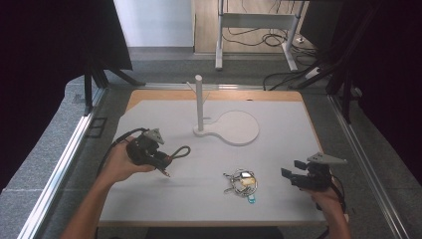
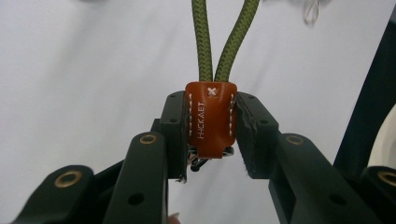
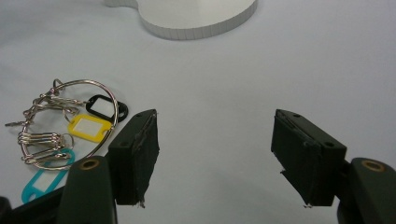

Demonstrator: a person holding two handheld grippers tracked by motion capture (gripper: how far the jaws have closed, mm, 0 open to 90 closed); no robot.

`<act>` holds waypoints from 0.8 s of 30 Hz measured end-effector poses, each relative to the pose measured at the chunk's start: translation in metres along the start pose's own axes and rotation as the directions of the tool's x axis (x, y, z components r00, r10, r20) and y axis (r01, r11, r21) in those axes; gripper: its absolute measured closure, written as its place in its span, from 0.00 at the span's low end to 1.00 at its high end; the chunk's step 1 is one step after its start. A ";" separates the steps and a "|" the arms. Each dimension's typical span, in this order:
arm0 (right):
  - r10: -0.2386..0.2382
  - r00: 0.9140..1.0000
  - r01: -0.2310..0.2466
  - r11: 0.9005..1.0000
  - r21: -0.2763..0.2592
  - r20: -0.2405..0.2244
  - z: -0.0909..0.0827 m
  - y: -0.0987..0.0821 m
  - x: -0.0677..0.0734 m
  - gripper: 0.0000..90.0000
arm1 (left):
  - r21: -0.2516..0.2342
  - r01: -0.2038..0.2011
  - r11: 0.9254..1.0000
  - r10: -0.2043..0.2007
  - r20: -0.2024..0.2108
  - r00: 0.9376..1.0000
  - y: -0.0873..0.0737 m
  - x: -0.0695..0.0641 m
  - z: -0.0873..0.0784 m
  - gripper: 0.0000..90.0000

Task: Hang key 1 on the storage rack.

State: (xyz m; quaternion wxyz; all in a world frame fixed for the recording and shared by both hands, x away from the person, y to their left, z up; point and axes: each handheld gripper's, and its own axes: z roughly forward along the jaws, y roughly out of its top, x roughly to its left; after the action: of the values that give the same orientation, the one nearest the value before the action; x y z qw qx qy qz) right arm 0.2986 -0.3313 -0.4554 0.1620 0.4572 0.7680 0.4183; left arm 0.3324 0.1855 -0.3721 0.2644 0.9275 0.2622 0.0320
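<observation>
Left tongs [image 2: 211,126] closed on a small orange-brown leather tab with white stitching [image 2: 211,119], gripped at its two side edges only; held above the white counter [image 1: 278,164] at its left side. Olive-green braided cord loop [image 2: 224,37] running out from the tab's top, both strands free and unsupported; seen in the high view trailing toward the counter's middle [image 1: 180,152]. Small metal hardware hanging below the tab between the pads, detail too blurred to tell.

Right tongs [image 3: 215,154] wide open, nothing held, hovering low over the counter at its right side, just beside a large steel ring carrying clips and black, yellow and teal plastic key tags [image 3: 70,126]. White peg stand with a tall post and short side pegs on a rounded flat base [image 1: 199,102] standing at the counter's far middle, well apart from both tongs.

Risks noted:
- Narrow bite on smooth leather: tab likely to slip or twist out if swung quickly.
- Slack cord loop: liable to sag shut or catch the post top rather than a side peg, if hanging is the aim.
- Stand base light in appearance: sideways pull on a snagged cord could tip or drag it.
- Open right tongs close to the key bunch: stray contact could scatter or push it.
</observation>
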 end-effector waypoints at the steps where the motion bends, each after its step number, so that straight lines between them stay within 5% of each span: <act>1: 0.000 1.000 0.000 1.000 0.000 0.000 0.000 0.000 0.001 0.35 | -0.022 0.011 1.000 -0.011 0.001 1.000 0.001 0.001 -0.004 0.74; 24: 0.005 1.000 -0.005 1.000 0.017 -0.013 0.005 -0.003 0.000 0.35 | -0.096 0.031 0.995 -0.032 -0.008 0.999 0.009 0.005 -0.023 0.74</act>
State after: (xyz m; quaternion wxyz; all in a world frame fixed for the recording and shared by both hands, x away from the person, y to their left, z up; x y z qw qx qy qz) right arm 0.2999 -0.3290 -0.4606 0.1522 0.4579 0.7714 0.4149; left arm 0.3367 0.1924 -0.3484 0.3080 0.9093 0.2761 0.0447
